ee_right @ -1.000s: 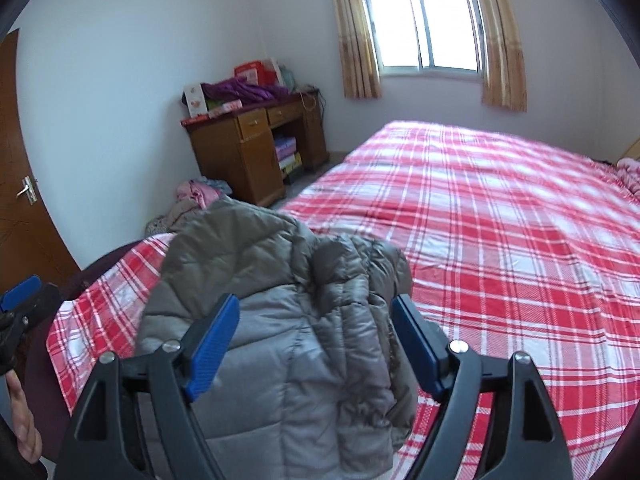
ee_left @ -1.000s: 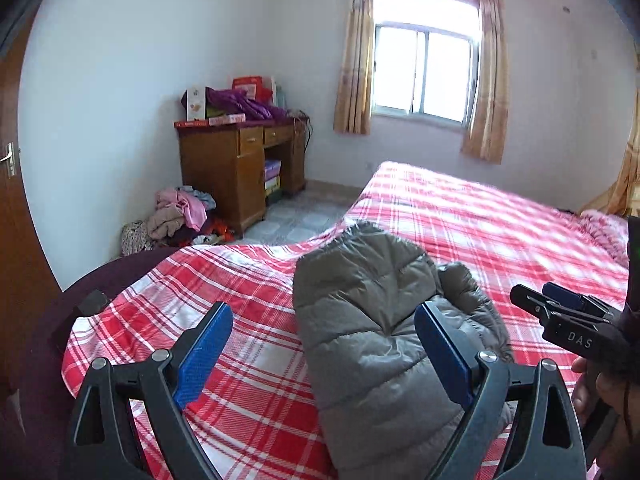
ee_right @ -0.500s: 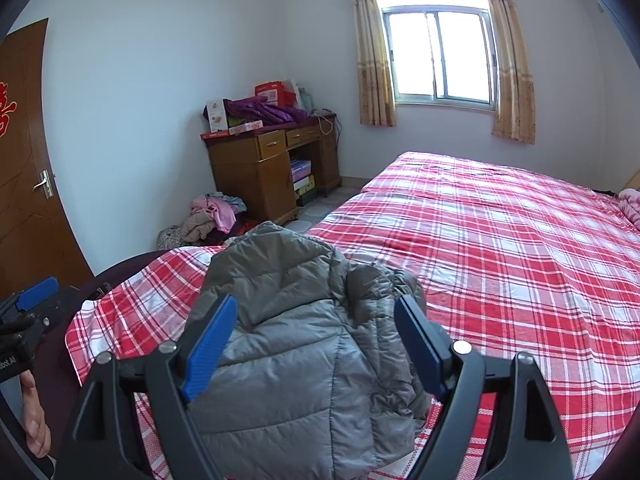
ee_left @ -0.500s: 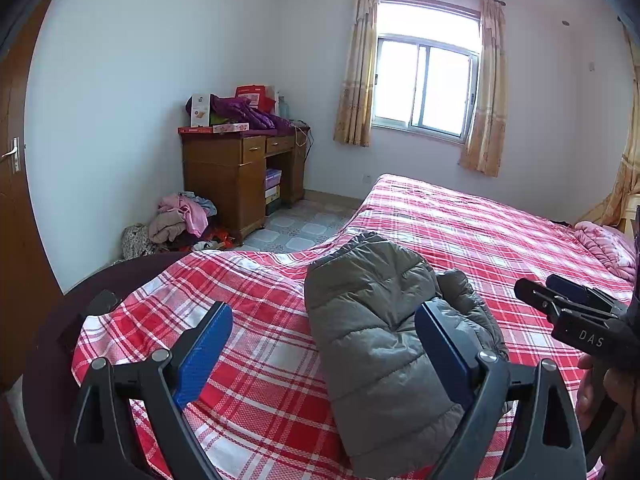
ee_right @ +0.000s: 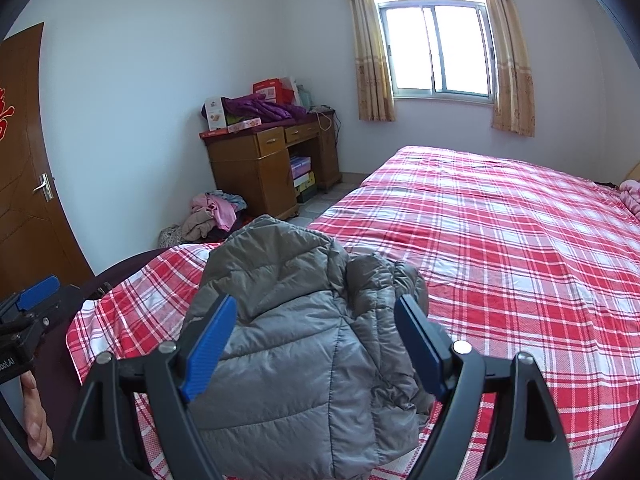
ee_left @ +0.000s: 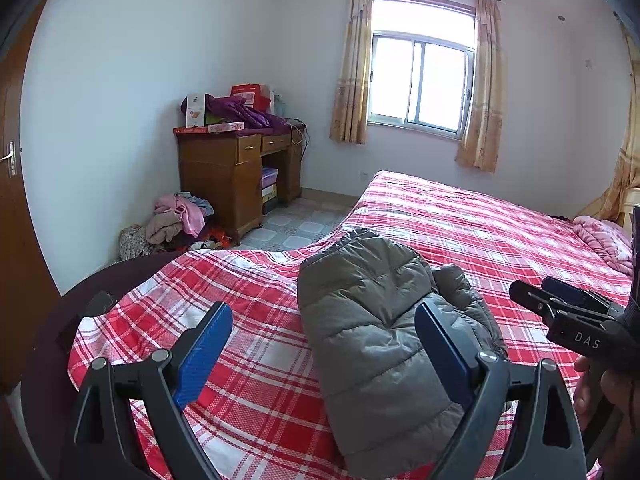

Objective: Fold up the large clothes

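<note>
A grey puffer jacket (ee_left: 376, 320) lies folded into a narrow bundle on the near corner of the red plaid bed (ee_left: 460, 224); it also shows in the right wrist view (ee_right: 296, 328). My left gripper (ee_left: 324, 348) is open and empty, held above the bed just left of the jacket. My right gripper (ee_right: 316, 340) is open and empty, held above the jacket without touching it. The right gripper also shows at the right edge of the left wrist view (ee_left: 560, 304).
A wooden desk (ee_left: 236, 172) with boxes and purple clothes stands against the far wall. A pile of clothes (ee_left: 176, 224) lies on the floor beside it. A brown door (ee_right: 24, 160) is at the left. A pink blanket (ee_left: 604, 236) lies at the bed's far right.
Both grippers have pulled back and risen away from the jacket, so more of the room shows. The jacket has stayed in place, and both grippers have stayed open.
</note>
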Demonstrator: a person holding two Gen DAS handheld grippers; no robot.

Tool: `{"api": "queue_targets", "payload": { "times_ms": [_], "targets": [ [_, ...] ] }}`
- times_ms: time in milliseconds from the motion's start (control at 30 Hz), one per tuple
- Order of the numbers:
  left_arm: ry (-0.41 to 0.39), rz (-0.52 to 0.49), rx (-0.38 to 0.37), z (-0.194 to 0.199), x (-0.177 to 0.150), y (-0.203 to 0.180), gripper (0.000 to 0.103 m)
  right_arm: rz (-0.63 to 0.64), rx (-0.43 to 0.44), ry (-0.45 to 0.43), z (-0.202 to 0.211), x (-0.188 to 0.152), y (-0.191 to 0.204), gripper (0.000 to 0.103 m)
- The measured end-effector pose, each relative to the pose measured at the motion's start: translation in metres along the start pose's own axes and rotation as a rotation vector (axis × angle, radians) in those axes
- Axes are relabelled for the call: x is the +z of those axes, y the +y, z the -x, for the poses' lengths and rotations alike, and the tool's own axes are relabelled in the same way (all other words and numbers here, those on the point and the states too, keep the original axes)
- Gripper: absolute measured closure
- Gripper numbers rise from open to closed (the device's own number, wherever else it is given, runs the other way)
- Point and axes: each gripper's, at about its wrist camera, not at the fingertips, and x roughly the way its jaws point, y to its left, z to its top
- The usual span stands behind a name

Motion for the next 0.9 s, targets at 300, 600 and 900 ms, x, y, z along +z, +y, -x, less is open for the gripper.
{"api": "queue_targets", "payload": {
  "times_ms": [300, 600, 900],
  "targets": [
    [0.000, -0.003, 0.003, -0.0013, 0.0009, -0.0014, 0.010, -0.007, 0.003, 0.005, -0.0009, -0.0019, -0.0024, 0.020],
    [0.004, -0.009, 0.003, -0.0029, 0.0011, -0.0029, 0.010, -0.012, 0.005, 0.004, 0.0000, -0.0033, -0.0034, 0.020],
    [0.007, -0.010, 0.017, -0.0045, 0.0008, -0.0031, 0.010, -0.014, 0.003, 0.004, 0.0011, -0.0042, -0.0056, 0.020]
  ]
}}
